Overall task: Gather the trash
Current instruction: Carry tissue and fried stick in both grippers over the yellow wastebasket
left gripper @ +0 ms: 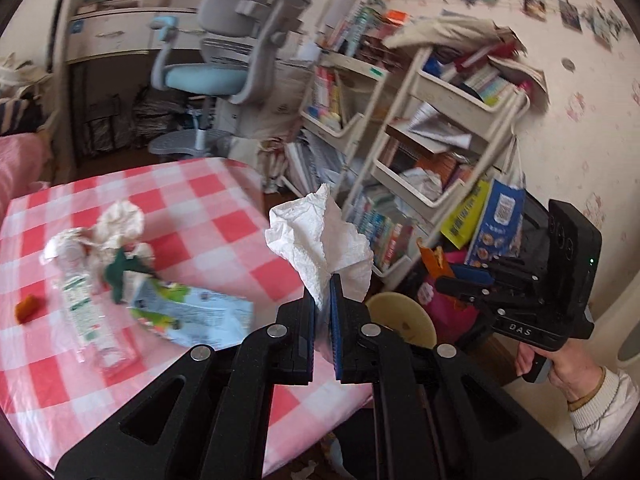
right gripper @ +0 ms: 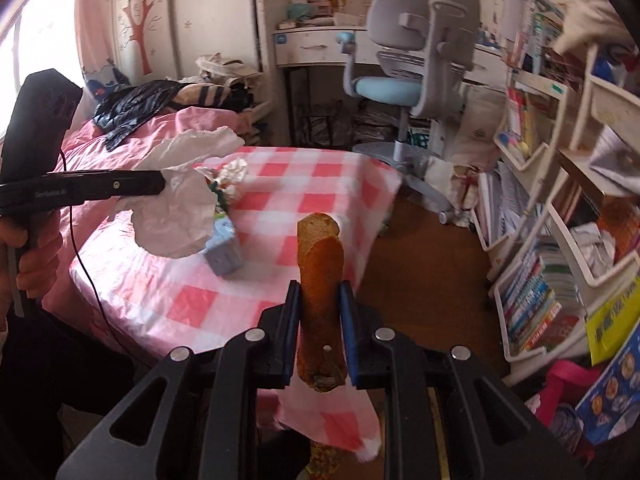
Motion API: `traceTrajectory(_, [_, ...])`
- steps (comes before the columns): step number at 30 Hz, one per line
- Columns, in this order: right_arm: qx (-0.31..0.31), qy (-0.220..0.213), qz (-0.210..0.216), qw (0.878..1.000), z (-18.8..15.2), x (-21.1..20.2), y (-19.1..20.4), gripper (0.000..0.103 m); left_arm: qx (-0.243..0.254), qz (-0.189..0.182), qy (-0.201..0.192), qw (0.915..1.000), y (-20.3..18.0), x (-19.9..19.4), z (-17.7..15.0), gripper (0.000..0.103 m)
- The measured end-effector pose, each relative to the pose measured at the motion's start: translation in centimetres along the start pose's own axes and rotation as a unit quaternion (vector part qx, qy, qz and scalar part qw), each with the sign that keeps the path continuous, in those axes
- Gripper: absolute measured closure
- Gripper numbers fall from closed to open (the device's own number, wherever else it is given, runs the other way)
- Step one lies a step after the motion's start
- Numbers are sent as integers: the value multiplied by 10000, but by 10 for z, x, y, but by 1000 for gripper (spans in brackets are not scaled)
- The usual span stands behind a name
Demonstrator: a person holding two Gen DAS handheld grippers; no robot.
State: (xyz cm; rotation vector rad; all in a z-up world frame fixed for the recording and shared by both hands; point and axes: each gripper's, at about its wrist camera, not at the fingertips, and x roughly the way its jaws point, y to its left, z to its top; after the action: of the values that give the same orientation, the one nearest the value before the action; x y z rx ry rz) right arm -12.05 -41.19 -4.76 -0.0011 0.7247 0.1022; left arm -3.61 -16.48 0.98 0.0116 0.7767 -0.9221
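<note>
My left gripper [left gripper: 322, 284] is shut on a crumpled white tissue [left gripper: 320, 240] and holds it past the table's right edge; it also shows in the right wrist view [right gripper: 176, 216]. My right gripper [right gripper: 320, 292] is shut on an orange-brown peel [right gripper: 322, 276] and holds it upright over the table's near corner. On the pink checked table [left gripper: 208, 220] lie a clear plastic bottle [left gripper: 84, 300], a pale blue wrapper [left gripper: 192, 312], crumpled paper with a green scrap [left gripper: 120, 240] and a small orange piece [left gripper: 26, 308].
A yellow round bin [left gripper: 404, 320] stands on the floor just beyond the table's right edge. White book carts [left gripper: 440, 120] packed with books stand at the right. A grey and blue desk chair [right gripper: 404, 80] stands behind the table. A pink bed [right gripper: 132, 136] lies at the left.
</note>
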Motion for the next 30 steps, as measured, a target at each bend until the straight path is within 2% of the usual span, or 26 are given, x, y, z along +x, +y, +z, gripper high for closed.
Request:
traceTrajectory(3, [371, 101, -129, 9992, -27, 0, -33, 83, 409, -295, 369, 9980, -46, 48, -1, 96])
traceTrajectory(6, [688, 225, -207, 9972, -52, 6, -60, 83, 768, -510, 799, 9925, -87, 100, -7, 96])
traceTrajectory(12, [1317, 565, -394, 9889, -110, 35, -119, 82, 1082, -778, 1595, 9782, -145, 209, -24, 96])
traceTrajectory(15, [1648, 708, -530, 9823, -133, 49, -144, 78, 1175, -857, 1930, 9704, -164, 254, -35, 96])
traceTrajectory(16, [1769, 756, -580, 9796, -139, 53, -151, 64, 1199, -841, 2040, 9680, -169, 268, -39, 96])
traceTrajectory(17, [1855, 795, -613, 9775, -145, 55, -157, 46, 1221, -755, 2114, 9668, -171, 279, -43, 92])
traceTrajectory(18, [1913, 836, -712, 9754, -150, 57, -162, 41, 1232, -703, 2188, 9654, -174, 289, -46, 87])
traceTrajectory(19, [1965, 884, -846, 9728, -153, 57, -166, 38, 1233, -673, 2257, 9640, -177, 295, -49, 75])
traceTrajectory(20, [2052, 895, -885, 9706, -156, 55, -170, 38, 1249, -574, 2256, 9645, -179, 298, -51, 63])
traceTrajectory(23, [2227, 744, -1043, 9664, -157, 42, -175, 37, 1301, -397, 1986, 9706, -180, 286, -47, 47])
traceTrajectory(25, [2118, 556, -1064, 9699, -144, 30, -168, 34, 1296, -201, 1706, 9766, -173, 265, -41, 38])
traceTrajectory(27, [1913, 306, -1004, 9759, -128, 22, -157, 28, 1225, -111, 1418, 9822, -161, 236, -33, 36])
traceTrajectory(28, [1790, 135, -937, 9793, -116, 16, -148, 23, 1214, -28, 1276, 9844, -155, 220, -28, 34])
traceTrajectory(30, [1548, -206, -800, 9845, -87, 5, -126, 21, 1234, 251, 937, 9876, -137, 182, -20, 29])
